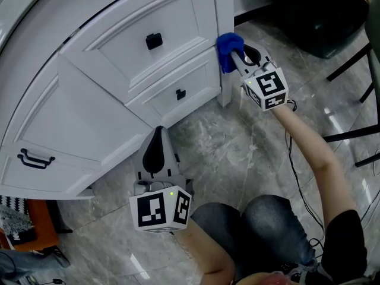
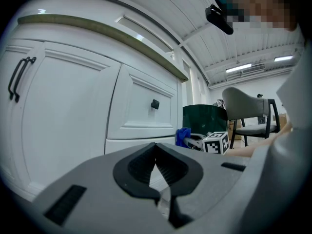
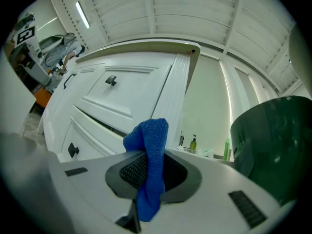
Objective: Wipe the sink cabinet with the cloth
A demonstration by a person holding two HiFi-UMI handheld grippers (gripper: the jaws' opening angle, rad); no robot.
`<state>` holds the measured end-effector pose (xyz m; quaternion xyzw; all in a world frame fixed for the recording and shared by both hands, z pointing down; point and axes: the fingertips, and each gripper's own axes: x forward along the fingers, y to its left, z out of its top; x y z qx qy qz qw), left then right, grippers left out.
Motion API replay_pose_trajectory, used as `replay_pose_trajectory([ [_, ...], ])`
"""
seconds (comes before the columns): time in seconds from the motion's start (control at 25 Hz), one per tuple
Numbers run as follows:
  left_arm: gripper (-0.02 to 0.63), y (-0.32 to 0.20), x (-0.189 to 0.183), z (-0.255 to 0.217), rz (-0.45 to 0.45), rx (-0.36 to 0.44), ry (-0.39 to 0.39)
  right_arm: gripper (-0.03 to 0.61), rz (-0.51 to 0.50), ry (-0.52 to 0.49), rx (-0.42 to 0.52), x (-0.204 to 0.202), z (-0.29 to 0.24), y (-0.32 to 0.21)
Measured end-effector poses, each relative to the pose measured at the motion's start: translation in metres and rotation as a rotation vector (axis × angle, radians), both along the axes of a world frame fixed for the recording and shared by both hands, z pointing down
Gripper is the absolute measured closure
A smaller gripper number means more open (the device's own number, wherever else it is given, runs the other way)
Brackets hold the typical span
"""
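One blue terry cloth [image 1: 228,44], two claws, one white panelled sink cabinet [image 1: 119,76].
The right claw [image 1: 234,57], at one o'clock, pinches the cloth at the cabinet's corner post. The left claw [image 1: 155,151], near seven o'clock, is clenched on nothing. Two black square knobs sit on the drawers, upper [image 1: 154,40] and lower [image 1: 180,94], and a dark green bin [image 1: 323,16] stands at two o'clock.

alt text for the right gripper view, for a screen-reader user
The right gripper is shut on a blue cloth that sticks up between its jaws, close to the fluted corner post of the white sink cabinet. Drawer fronts with black knobs lie to the left, a dark green container to the right.
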<state>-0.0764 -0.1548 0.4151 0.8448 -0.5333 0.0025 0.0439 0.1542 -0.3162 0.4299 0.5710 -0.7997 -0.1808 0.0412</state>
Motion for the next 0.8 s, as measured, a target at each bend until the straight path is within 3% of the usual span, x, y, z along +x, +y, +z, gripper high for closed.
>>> replay_pose_trajectory([
  [0.6,0.609,0.0,0.007,0.0,0.007,0.001,-0.031,0.52,0.036,-0.074,-0.106,0.001,0.089,-0.003],
  [0.8,0.609,-0.001,0.01,0.0,0.009,0.003,-0.037,0.518,-0.005,-0.181,-0.16,0.003,0.107,-0.004],
])
